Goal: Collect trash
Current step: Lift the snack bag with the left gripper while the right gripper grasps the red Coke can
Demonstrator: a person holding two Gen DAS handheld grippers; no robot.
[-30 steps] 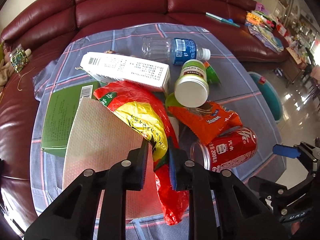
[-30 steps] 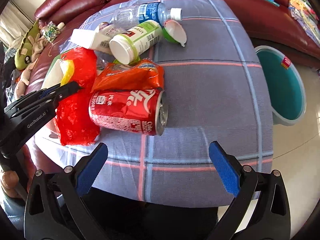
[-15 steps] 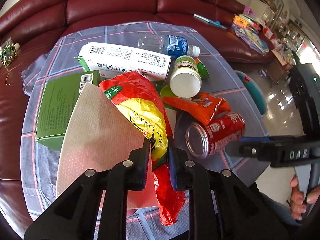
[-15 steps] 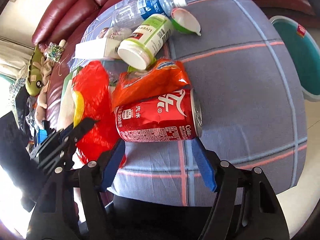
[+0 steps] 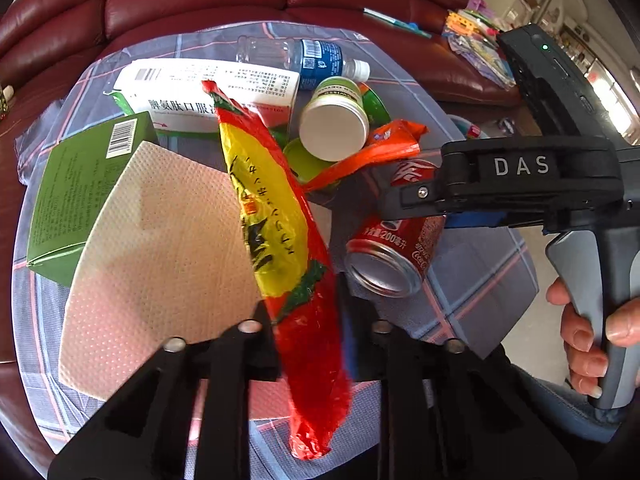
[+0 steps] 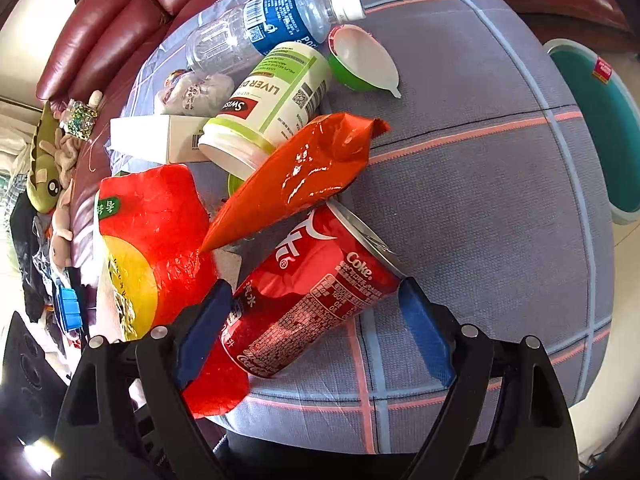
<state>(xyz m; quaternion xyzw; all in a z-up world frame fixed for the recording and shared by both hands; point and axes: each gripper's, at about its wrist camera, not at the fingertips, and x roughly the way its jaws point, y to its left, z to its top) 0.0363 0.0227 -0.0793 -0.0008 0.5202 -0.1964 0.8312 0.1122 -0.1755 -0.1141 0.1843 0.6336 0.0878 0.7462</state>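
A: The left gripper [image 5: 306, 312] is clamping the red and yellow snack bag [image 5: 272, 216], its jaws nearly together on the crinkled plastic; the bag's upper end is standing clear above the table [image 5: 472, 272] while its red tail is hanging below the fingers

B: And the right gripper [image 6: 316, 320]?

A: It is straddling the red cola can [image 6: 312, 296], which is lying on its side on the checked cloth. Its jaws have just been opening wider, with the can between the blue pads [image 6: 424, 332]. The left pad is sitting against the can's base end; the right pad is just beside the rim, and contact there is unclear, so no firm grip is showing

B: What is lying around the can?

A: The orange snack pouch [image 6: 304, 176] is resting on the can's upper side. Beyond the can, the white supplement jar [image 6: 268, 108] is lying on its side, with a clear water bottle [image 6: 272, 24] behind it and a green cup [image 6: 360, 64] beside it. Left of the can, a white carton [image 5: 208, 88], a green box [image 5: 76, 184] and a pale paper sheet [image 5: 160, 248] are lying. Right of the can, past the table edge, a teal bin [image 6: 592, 128] is standing on the floor
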